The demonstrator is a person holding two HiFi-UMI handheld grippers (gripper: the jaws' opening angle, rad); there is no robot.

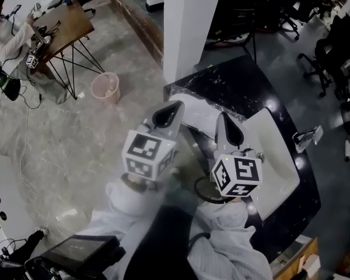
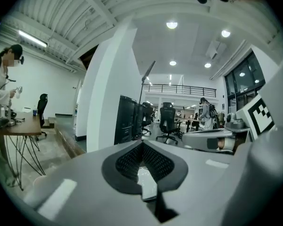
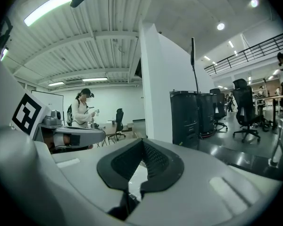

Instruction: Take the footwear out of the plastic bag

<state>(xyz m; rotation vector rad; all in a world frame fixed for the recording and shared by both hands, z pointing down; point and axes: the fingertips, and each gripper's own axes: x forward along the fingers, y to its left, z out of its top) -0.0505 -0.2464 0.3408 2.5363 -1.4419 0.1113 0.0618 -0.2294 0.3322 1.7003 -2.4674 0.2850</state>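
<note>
In the head view both grippers hover side by side over a black marble table (image 1: 245, 86). My left gripper (image 1: 168, 114) is shut, with nothing between its jaws. My right gripper (image 1: 232, 130) is shut and empty too. Just beyond their tips lies a shiny, crinkled clear plastic bag (image 1: 203, 111) with something white inside; I cannot make out footwear. In the left gripper view the closed left gripper (image 2: 142, 146) points level into the room, and so does the right gripper (image 3: 142, 146) in its own view. Neither touches the bag.
A long white object (image 1: 275, 156) lies on the table's right side. A white pillar (image 1: 189, 22) stands behind the table. A pink bucket (image 1: 105, 87), a wooden desk (image 1: 64, 25) with a person at it, and office chairs (image 1: 332, 51) stand around.
</note>
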